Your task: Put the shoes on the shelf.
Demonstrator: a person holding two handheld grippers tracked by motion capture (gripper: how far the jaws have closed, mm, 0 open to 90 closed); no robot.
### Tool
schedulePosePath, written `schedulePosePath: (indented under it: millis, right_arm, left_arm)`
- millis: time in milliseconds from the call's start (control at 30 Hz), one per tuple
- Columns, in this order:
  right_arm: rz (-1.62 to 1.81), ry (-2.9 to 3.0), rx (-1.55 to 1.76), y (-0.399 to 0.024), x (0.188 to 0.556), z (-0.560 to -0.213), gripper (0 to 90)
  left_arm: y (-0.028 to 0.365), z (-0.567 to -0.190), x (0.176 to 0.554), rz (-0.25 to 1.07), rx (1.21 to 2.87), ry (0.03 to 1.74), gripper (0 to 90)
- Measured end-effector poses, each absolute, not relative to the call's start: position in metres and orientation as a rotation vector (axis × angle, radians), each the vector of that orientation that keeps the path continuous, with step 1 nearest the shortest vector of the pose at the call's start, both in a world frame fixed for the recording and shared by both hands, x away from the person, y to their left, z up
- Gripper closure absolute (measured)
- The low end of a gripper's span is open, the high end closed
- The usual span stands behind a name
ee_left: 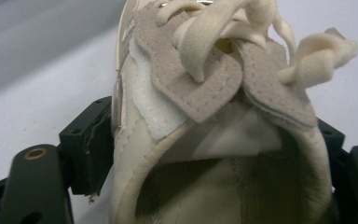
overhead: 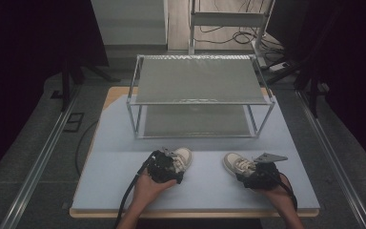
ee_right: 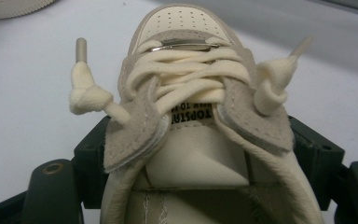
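place: lab | signs: black curtains (overhead: pixel 24 47), floor rails (overhead: pixel 38 162), loose cables (overhead: pixel 233 36)

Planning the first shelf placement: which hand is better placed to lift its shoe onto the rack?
Left, marginally: the left gripper with its shoe sits nearer the rack. The right gripper straddles its shoe likewise.

Your work surface is a pale grey-blue mat (overhead: pixel 124 162) laid over a wooden table (overhead: pixel 113 90) whose edge peeks out at the far left corner and along the near side. On the mat's far half you have a metal-framed rack (overhead: pixel 200 98) with two grey shelves, standing square to you. On the near half lie two small cream sneakers, well apart: the left sneaker (overhead: pixel 183 156) and the right sneaker (overhead: pixel 236 163), both upright on their soles, toes pointing toward the rack.
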State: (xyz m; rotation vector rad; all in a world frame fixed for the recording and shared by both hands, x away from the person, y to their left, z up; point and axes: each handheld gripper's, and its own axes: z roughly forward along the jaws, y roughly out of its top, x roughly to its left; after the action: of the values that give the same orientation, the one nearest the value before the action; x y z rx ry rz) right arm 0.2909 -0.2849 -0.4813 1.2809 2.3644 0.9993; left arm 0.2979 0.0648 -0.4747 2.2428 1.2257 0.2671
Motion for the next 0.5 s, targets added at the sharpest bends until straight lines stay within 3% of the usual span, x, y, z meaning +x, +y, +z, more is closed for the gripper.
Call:
schedulePosePath:
  millis: [500]
  right_arm:
    - [1.021,2.369,1.252,-0.2868,0.2889,-0.4796,25.9]
  left_arm:
    - [0.0701,-0.4739,0.2931,0.294,2.216,1.160,26.2]
